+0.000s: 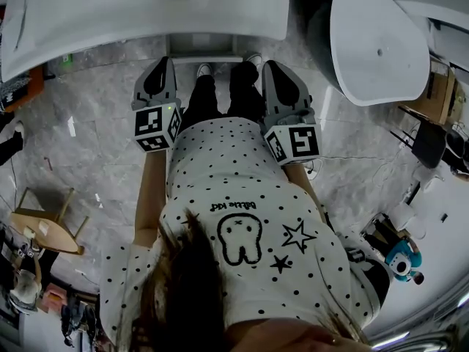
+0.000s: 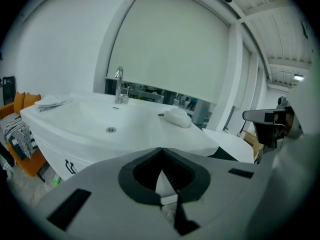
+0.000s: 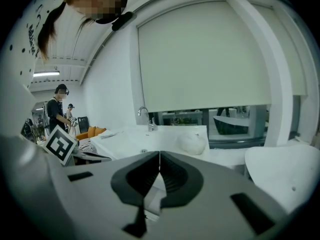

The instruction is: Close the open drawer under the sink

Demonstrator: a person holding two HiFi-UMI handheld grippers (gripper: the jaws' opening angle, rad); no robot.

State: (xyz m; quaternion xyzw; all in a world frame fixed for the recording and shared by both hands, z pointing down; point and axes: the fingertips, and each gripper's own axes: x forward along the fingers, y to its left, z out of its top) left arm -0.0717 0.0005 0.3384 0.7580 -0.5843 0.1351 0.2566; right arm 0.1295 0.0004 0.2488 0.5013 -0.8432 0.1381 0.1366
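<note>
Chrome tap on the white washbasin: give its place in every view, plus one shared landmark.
Head view: not in it; only the white washbasin crosses the top edge.
Left gripper view: the chrome tap stands left of centre, at the basin's back rim.
Right gripper view: the tap is just left of centre, under the window blind.
Shared landmark: the washbasin, in all three.

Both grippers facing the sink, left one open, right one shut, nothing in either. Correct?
Not quite. The left gripper is shut as well: the left gripper view shows its jaws meeting at the tips. The rest holds: the right gripper is shut, nothing is in either, and both face the sink.
</note>
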